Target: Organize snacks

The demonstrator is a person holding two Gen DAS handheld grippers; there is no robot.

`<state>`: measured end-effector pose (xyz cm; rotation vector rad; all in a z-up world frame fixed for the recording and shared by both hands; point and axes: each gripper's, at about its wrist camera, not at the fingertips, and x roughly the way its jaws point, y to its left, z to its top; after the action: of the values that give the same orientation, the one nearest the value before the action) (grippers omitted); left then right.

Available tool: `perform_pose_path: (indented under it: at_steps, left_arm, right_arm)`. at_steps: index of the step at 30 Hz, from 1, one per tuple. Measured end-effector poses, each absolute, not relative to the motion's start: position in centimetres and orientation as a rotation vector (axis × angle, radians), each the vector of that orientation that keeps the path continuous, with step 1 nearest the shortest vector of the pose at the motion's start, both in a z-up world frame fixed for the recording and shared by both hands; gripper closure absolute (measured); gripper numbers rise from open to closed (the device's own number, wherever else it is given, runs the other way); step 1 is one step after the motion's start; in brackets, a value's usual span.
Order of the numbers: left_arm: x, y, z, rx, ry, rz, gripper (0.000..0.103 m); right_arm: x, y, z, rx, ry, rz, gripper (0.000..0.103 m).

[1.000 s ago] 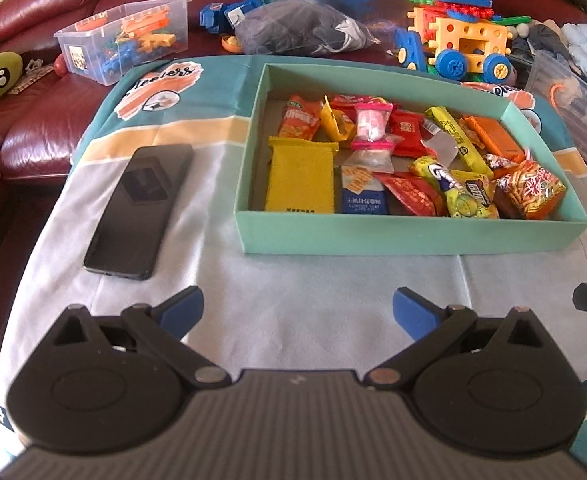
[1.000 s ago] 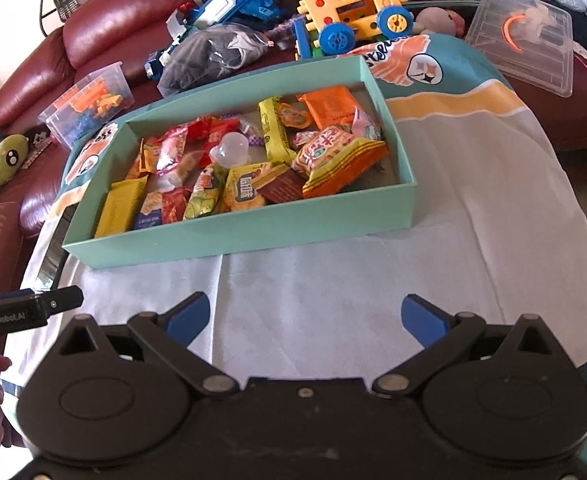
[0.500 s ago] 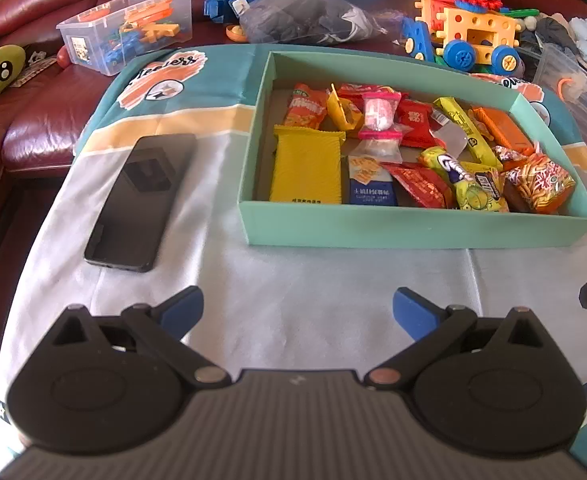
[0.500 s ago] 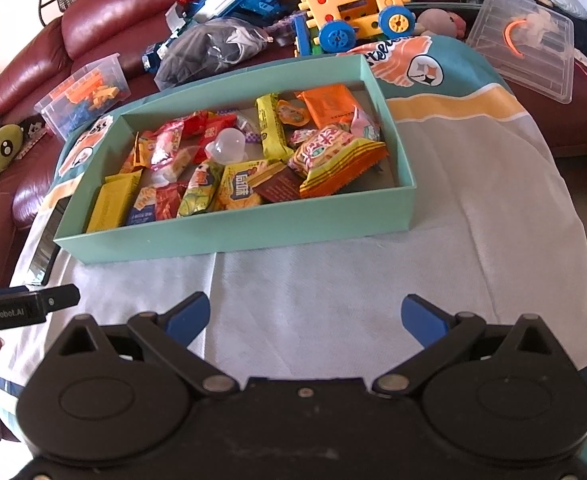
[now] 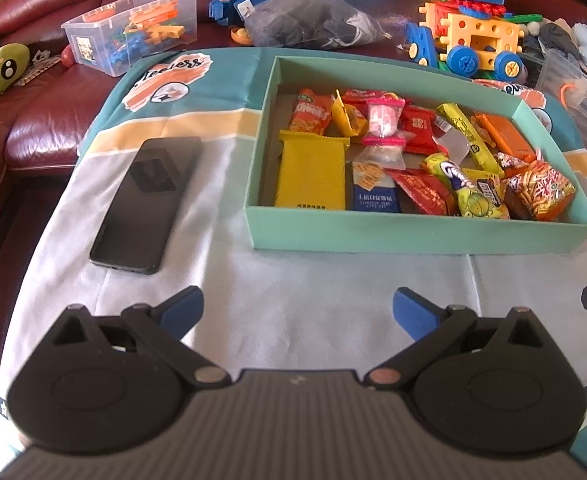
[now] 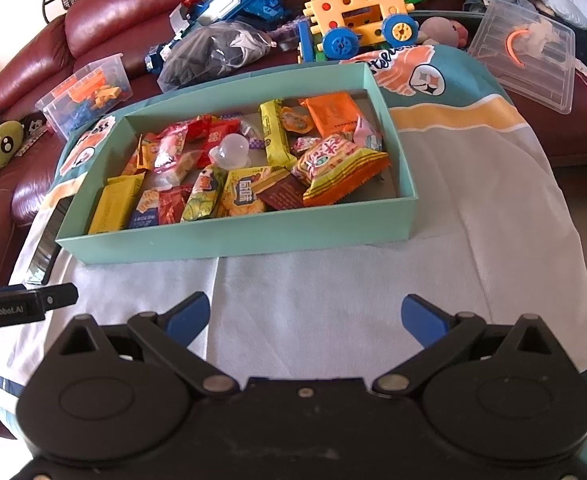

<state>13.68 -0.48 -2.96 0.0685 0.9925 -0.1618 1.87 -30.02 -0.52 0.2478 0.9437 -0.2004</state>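
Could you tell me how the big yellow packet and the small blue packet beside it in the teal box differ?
The yellow packet is plainly wider and longer than the blue packet. The yellow packet is one plain colour with small print at its near end; the blue packet has an orange picture on top. Both lie flat against the teal box's near wall, side by side.

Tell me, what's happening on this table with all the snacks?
A person holds two grippers above a cloth-covered table. The left hand-held gripper and right hand-held gripper are both open and empty, facing a teal box full of snack packets. Nothing is being gripped. A dark phone lies left of the box.
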Motion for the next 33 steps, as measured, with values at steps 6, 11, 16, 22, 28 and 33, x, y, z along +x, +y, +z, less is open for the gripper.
perform_pose_path:
  at_steps: [6, 11, 16, 22, 28, 33]
  left_arm:
    - [13.73, -0.23, -2.82, 0.06, 0.987, -0.15, 0.0]
    - [13.69, -0.19, -2.77, 0.058, 0.984, -0.146, 0.0]
    - [13.69, -0.23, -2.74, 0.06, 0.982, -0.143, 0.0]
    - [13.71, -0.18, -2.72, 0.063, 0.978, -0.14, 0.0]
    - [13.77, -0.16, -2.82, 0.065, 0.981, -0.138, 0.0]
    - [13.85, -0.22, -3.09, 0.07, 0.987, -0.138, 0.0]
  right_arm:
    - [1.88, -29.83, -0.31, 0.237, 0.935, -0.204, 0.0]
    - [1.9, -29.82, -0.28, 0.234, 0.934, -0.203, 0.0]
    - [1.92, -29.8, -0.28, 0.235, 0.934, -0.204, 0.0]
    - [1.92, -29.87, -0.4, 0.235, 0.938, -0.207, 0.0]
    - [1.9, -29.95, -0.59, 0.236, 0.945, -0.212, 0.0]
    - [1.99, -30.03, -0.69, 0.238, 0.95, -0.218, 0.0]
